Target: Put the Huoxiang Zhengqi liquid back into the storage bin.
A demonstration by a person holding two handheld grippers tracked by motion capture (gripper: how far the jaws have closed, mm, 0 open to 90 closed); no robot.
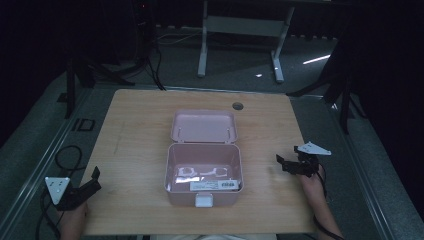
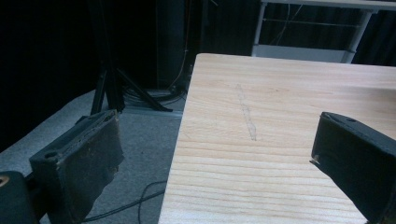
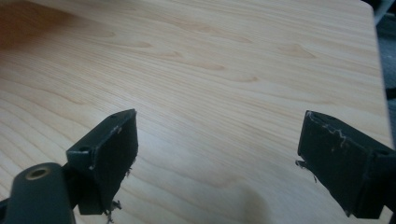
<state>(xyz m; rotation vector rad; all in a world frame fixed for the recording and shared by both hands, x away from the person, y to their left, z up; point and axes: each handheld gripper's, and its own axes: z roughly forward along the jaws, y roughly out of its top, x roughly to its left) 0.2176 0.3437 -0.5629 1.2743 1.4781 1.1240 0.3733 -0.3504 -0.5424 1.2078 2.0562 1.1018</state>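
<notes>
A pink plastic box [image 1: 172,170] stands open in the middle of the wooden table [image 1: 135,130]. Its lid [image 1: 203,126] is tipped back and a white latch [image 1: 204,201] is on the near wall. Inside lie pale white pieces [image 1: 189,172] and a white printed label [image 1: 212,185]. My left gripper [image 1: 96,179] rests at the table's near left corner, open and holding nothing; in the left gripper view [image 2: 215,149] its jaws straddle the table's left edge. My right gripper [image 1: 286,156] hovers right of the box, open, with bare wood between its jaws in the right gripper view [image 3: 217,140].
A round cable hole [image 1: 237,106] sits near the table's far edge. Beyond it stands a white desk frame [image 1: 240,30]. Black stand legs [image 2: 109,84] and cables [image 1: 70,157] lie on the grey floor to the left. More stands [image 1: 345,100] rise at the right.
</notes>
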